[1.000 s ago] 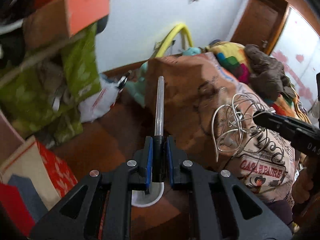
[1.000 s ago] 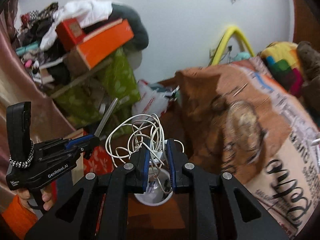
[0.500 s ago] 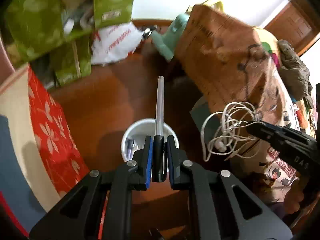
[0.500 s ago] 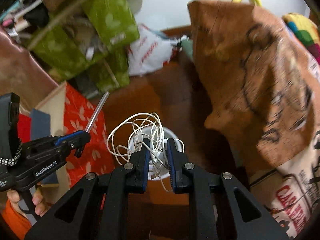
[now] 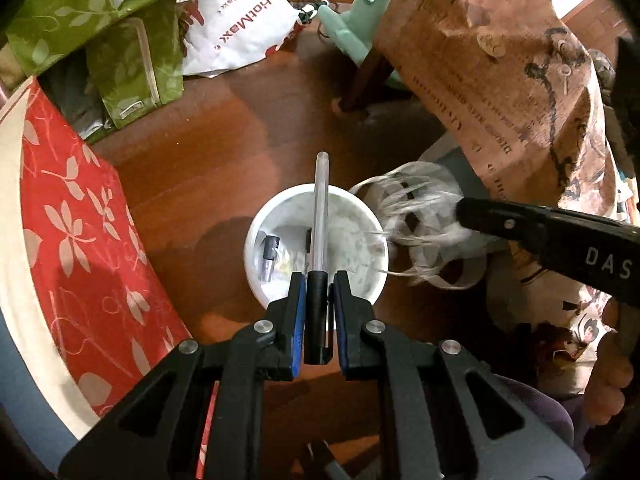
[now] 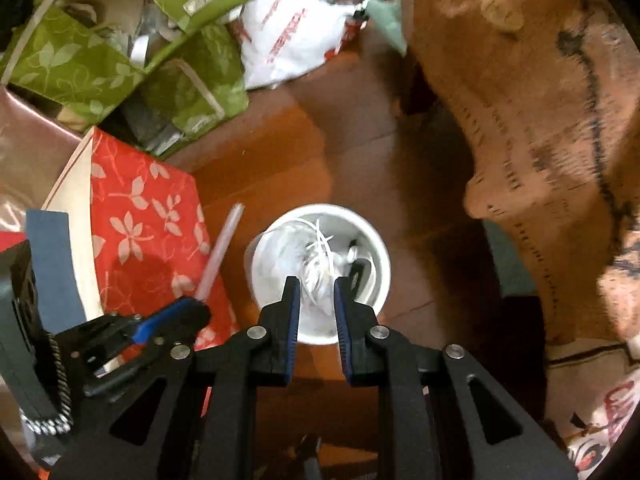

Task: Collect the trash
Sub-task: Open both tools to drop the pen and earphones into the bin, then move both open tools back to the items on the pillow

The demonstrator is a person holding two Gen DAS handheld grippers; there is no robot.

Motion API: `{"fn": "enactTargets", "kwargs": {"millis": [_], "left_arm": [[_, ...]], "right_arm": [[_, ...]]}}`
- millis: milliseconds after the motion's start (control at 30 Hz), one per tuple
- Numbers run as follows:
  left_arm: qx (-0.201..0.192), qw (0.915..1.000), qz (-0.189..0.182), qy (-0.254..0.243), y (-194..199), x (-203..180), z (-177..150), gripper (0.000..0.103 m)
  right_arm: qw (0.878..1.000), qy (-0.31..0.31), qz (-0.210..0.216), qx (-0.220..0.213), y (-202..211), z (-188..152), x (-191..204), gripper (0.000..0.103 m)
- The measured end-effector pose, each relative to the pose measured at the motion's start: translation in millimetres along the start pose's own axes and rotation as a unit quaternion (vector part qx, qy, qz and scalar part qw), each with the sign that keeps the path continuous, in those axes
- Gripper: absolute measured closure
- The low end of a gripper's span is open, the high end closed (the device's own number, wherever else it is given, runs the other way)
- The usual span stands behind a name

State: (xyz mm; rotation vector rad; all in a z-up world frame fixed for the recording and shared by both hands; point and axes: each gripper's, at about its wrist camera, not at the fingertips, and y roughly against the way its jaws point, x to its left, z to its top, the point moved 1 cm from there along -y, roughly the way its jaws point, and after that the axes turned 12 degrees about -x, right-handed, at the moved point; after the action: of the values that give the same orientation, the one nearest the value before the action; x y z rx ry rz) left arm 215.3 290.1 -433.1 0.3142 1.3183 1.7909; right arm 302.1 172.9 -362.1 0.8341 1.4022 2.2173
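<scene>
Left gripper [image 5: 317,280] clamps a pen [image 5: 321,216]; right gripper [image 6: 314,286] pinches tangled white cable [image 6: 316,260] over the white bin [image 6: 382,276].

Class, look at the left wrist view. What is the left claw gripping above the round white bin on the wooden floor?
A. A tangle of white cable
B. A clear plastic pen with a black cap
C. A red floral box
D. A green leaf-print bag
B: the left claw is shut on the clear plastic pen with a black cap, above the round white bin.
</scene>
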Motion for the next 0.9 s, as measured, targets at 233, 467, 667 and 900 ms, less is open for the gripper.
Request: {"fn": "enactTargets", "kwargs": {"millis": [233,467,667,900], "left_arm": [[0.016,0.9998,-0.008,-0.010,-16.0,-11.4,2.4,0.091],[0.029,0.9989,0.013,-0.033,-27.6,-25.6,8.6,0.084],[0.013,0.9994,0.014,-0.029,-9.0,-27.9,13.5,0.080],[-0.037,0.9979,0.019,-0.050,43.9,-43.6,24.1,0.080]], "right_arm": [[1.000,-0.007,0.005,-0.007,7.3,-3.2,-12.1,0.062],[0.999,0.007,-0.015,-0.033,29.1,-2.0,-20.9,0.062],[0.998,0.027,-0.018,-0.051,46.8,-5.8,-20.7,0.062],[0.996,0.041,-0.012,-0.082,82.5,-14.6,-18.6,0.062]]}}
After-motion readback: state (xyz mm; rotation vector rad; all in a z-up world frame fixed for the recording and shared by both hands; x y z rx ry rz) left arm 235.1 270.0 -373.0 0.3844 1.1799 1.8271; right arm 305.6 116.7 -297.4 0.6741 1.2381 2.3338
